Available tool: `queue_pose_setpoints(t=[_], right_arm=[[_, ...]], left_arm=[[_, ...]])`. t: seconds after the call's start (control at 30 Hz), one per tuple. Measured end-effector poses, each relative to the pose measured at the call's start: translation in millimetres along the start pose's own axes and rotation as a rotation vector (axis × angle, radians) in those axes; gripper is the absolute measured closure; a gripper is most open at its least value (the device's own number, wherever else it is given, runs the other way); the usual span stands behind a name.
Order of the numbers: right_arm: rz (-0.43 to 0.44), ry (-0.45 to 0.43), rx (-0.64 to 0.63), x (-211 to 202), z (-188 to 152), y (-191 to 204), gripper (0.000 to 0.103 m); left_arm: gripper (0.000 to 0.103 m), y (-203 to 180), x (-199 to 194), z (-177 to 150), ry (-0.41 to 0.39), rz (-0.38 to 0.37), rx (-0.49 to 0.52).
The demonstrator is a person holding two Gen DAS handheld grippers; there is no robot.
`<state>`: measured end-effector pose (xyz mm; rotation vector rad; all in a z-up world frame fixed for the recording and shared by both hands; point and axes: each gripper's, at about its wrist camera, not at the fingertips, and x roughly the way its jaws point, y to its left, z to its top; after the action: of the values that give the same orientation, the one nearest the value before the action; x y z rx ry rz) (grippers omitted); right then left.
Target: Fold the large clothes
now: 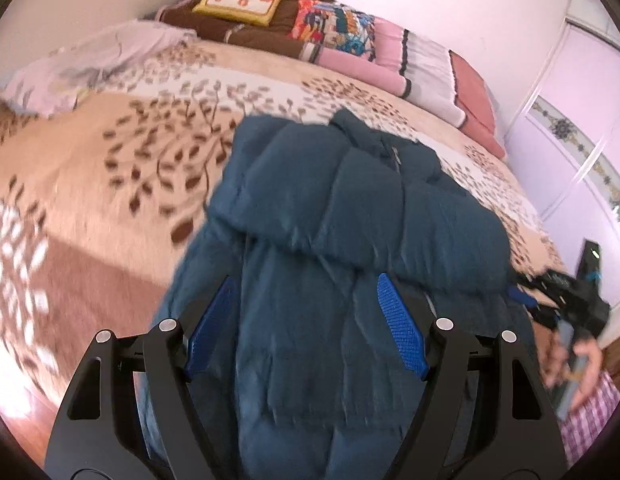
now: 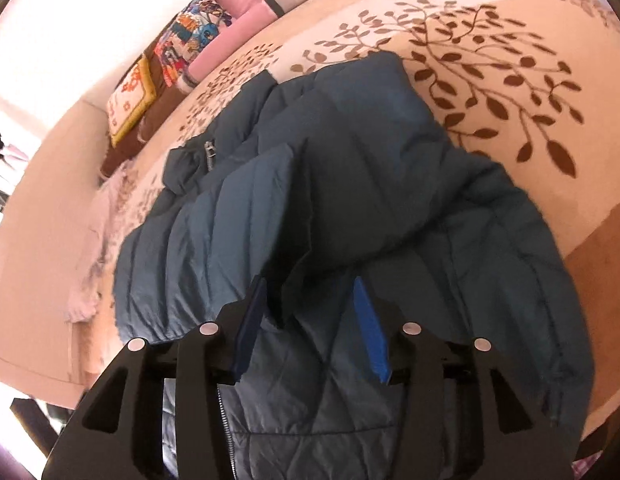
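A dark teal quilted puffer jacket (image 1: pixel 349 208) lies on the bed, with a sleeve folded across its body. It also shows in the right wrist view (image 2: pixel 349 184), with its zipper and collar at the upper left. My left gripper (image 1: pixel 306 320) is open, its blue pads spread above the jacket's near end, with no fabric pinched. My right gripper (image 2: pixel 310 320) is open, its pads either side of a fold at the jacket's lower part, without closing on it. The right gripper also shows in the left wrist view (image 1: pixel 549 300), at the jacket's right edge.
The bed (image 1: pixel 90 168) has a beige blanket with a brown leaf pattern. Folded blankets and pillows (image 1: pixel 329 36) are stacked along the wall. A pale cloth (image 1: pixel 82 68) lies at the far left. A white wardrobe (image 1: pixel 581 152) stands to the right.
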<state>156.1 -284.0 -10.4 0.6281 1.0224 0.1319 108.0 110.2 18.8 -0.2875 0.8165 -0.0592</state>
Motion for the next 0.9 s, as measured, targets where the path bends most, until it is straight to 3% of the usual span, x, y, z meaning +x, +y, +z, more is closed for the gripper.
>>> queue_pose_setpoints(t=[0.2,0.33,0.37,0.4,0.53,0.57,0.6,0.67,0.8,0.9], right_arm=[[0.069,0.047,-0.01,11,-9,15,0.056],[0.13,0.052,0.009,1,-11,12,0.055],[0.137,0.048,0.012,-3,-11,9,0.048],[0.131,0.043,0.013,-5,-12,8,0.041],[0.061,0.062,-0.007,10,-12,6,0.041],[0.043,0.077,-0.019,17,-13,8,0.047],[0.041,0.082,-0.026,21,-14,9,0.073],[0.027,0.096,-0.028,29,-15,8,0.093],[0.016,0.048,-0.018,17,-14,1,0.096],[0.011,0.051,-0.005,18,-12,-7,0.096]], left_arm=[[0.03,-1,50,44,-0.023,0.134,0.01],[0.03,3,70,54,-0.008,0.164,-0.006],[0.03,3,77,55,-0.003,0.173,0.0],[0.03,3,83,54,0.006,0.182,0.007],[0.03,0,104,47,0.048,0.206,0.017],[0.03,-1,106,46,0.05,0.212,0.02],[0.03,-2,109,44,0.054,0.217,0.024],[0.03,-5,111,43,0.059,0.214,0.032],[0.03,-13,113,44,0.066,0.178,0.052],[0.03,-17,124,41,0.081,0.201,0.08]])
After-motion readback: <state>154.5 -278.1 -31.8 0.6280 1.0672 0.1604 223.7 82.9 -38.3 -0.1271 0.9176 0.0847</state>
